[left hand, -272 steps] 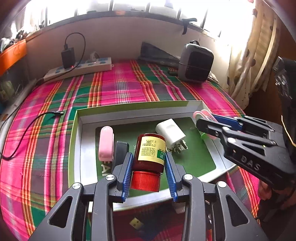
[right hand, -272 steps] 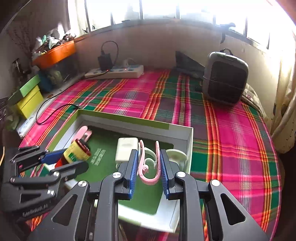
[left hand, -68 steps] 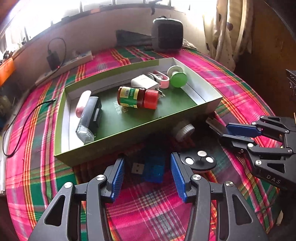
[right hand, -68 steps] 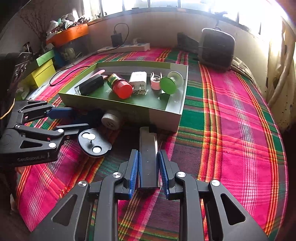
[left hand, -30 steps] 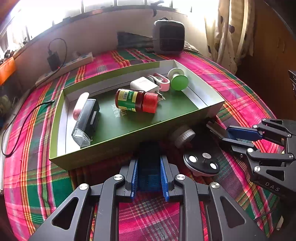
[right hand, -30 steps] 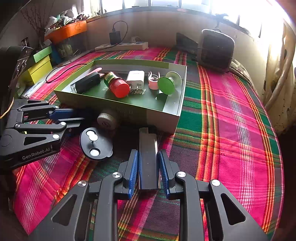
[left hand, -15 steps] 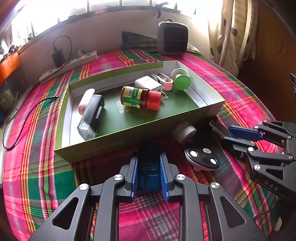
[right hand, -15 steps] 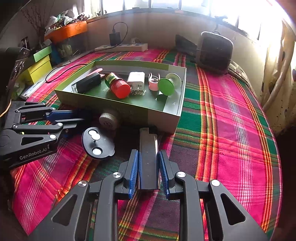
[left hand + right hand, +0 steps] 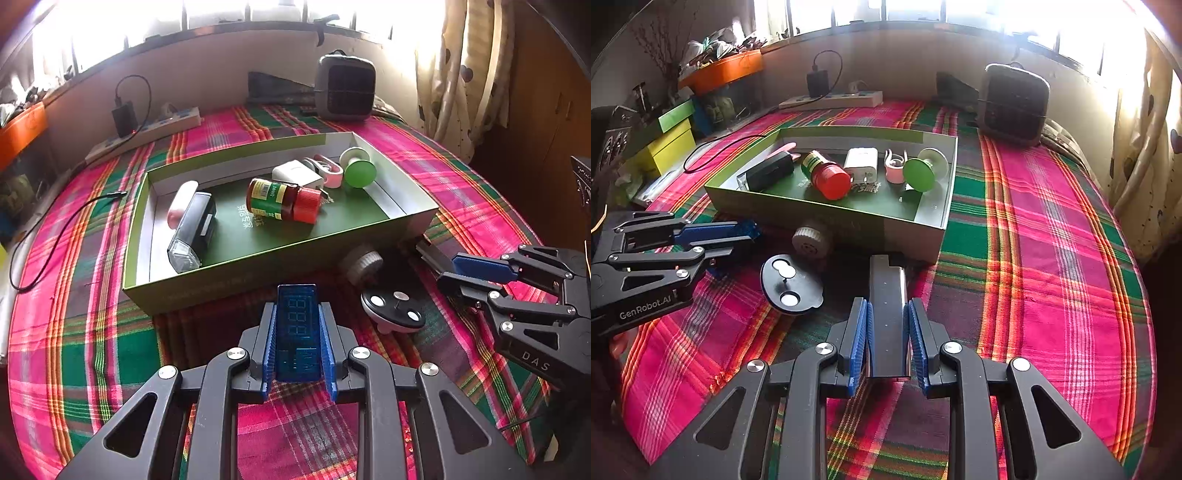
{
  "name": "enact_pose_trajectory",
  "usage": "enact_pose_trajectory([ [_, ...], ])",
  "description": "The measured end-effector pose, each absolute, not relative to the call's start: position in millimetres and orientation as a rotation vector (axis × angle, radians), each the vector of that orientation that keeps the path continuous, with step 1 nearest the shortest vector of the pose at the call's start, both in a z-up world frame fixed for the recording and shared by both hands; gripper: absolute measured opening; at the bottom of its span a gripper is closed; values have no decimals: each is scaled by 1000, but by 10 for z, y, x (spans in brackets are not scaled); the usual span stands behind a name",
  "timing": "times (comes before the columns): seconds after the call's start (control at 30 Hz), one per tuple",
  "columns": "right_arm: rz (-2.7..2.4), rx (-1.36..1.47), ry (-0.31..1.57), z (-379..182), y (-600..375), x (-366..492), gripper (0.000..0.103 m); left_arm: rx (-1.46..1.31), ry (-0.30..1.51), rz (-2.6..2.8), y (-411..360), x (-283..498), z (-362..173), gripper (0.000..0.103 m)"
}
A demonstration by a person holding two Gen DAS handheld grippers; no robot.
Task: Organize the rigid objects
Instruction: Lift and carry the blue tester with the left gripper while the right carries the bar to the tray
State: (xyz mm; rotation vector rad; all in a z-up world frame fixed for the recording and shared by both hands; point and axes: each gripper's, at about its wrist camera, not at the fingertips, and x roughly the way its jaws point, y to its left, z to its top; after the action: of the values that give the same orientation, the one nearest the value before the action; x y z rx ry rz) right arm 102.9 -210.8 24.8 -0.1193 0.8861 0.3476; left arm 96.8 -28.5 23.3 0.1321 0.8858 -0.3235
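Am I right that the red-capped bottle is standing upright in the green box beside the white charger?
Not quite: the red-capped bottle lies on its side in the green box, beside the white charger, as the left wrist view shows.

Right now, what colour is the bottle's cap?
Red cap, clearest in the right wrist view.

The box point(image 9: 280, 254) sits mid-frame on the surface point(image 9: 92, 332) in the left wrist view, holding a bottle point(image 9: 282, 199) at its centre and a charger point(image 9: 295, 173) behind that. Below the box's lower right corner lie a knob point(image 9: 362, 263) and a disc point(image 9: 393, 310).
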Motion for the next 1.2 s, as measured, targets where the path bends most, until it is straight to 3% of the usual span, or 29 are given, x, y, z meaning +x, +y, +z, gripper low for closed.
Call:
enact_pose_trajectory([
  [1.2,363,-100,783,677,-2062,1037,24,103,775,-273,-51,939,690,21],
])
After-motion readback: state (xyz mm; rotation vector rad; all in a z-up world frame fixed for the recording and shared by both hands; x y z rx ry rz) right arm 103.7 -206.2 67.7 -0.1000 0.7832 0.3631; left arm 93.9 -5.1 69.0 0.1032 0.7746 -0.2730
